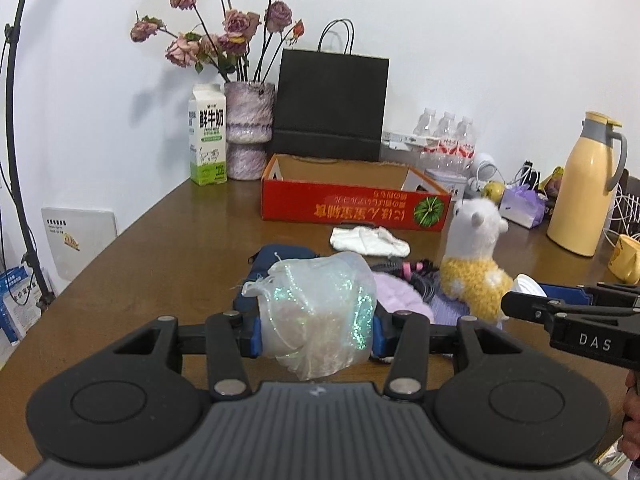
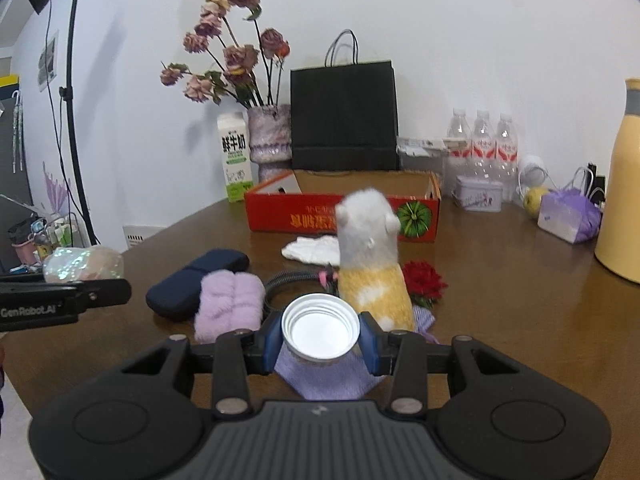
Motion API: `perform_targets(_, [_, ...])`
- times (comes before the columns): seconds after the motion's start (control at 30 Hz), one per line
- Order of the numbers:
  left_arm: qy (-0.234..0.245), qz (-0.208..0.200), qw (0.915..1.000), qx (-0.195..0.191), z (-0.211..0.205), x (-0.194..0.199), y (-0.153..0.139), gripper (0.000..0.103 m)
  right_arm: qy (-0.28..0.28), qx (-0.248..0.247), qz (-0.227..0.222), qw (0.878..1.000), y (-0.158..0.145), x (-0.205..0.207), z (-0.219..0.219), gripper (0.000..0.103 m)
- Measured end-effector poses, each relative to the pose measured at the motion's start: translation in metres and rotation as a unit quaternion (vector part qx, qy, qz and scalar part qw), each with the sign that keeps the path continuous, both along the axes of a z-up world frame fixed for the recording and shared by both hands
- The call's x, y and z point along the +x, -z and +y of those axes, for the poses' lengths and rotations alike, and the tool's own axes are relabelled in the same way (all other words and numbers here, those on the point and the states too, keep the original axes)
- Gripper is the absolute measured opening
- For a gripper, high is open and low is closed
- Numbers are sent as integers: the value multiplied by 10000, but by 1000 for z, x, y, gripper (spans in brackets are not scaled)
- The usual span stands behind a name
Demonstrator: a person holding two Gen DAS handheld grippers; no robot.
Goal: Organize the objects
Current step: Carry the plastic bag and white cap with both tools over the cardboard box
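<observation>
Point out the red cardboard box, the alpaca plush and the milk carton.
red cardboard box (image 1: pixel 352 206): left wrist view, on its printed front wall.
alpaca plush (image 2: pixel 374 280): right wrist view, on its yellow body.
milk carton (image 1: pixel 208 136): left wrist view, on its front face.

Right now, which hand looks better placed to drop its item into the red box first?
Probably the right gripper: its white cup faces the red box more squarely, though the alpaca toy stands between.

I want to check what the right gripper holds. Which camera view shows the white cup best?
The right wrist view: the white cup sits between the right gripper pads, its open mouth and rim fully visible. The left wrist view shows only a small part of the cup at the right edge, behind the alpaca plush.
</observation>
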State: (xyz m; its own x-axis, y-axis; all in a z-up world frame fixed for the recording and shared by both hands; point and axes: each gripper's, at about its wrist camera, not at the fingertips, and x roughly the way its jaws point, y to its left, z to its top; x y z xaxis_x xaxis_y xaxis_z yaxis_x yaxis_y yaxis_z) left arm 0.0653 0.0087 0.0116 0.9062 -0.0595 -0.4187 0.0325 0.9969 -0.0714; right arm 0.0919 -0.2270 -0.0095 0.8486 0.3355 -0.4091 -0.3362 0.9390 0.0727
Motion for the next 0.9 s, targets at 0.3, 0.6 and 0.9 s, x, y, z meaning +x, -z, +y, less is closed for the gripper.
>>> perform_targets(0.3, [1, -158, 9999, 27, -4, 21, -25, 48, -83, 9, -230, 9997, -22, 12, 14, 39])
perform_targets(0.6, [-42, -258, 9996, 62, -8, 50, -46, 48, -80, 66, -301, 9995, -43, 38, 27, 39])
perform_targets(0.9, [-46, -158, 9999, -3, -5, 87, -64, 48, -34, 151, -178, 9997, -62, 79, 36, 39])
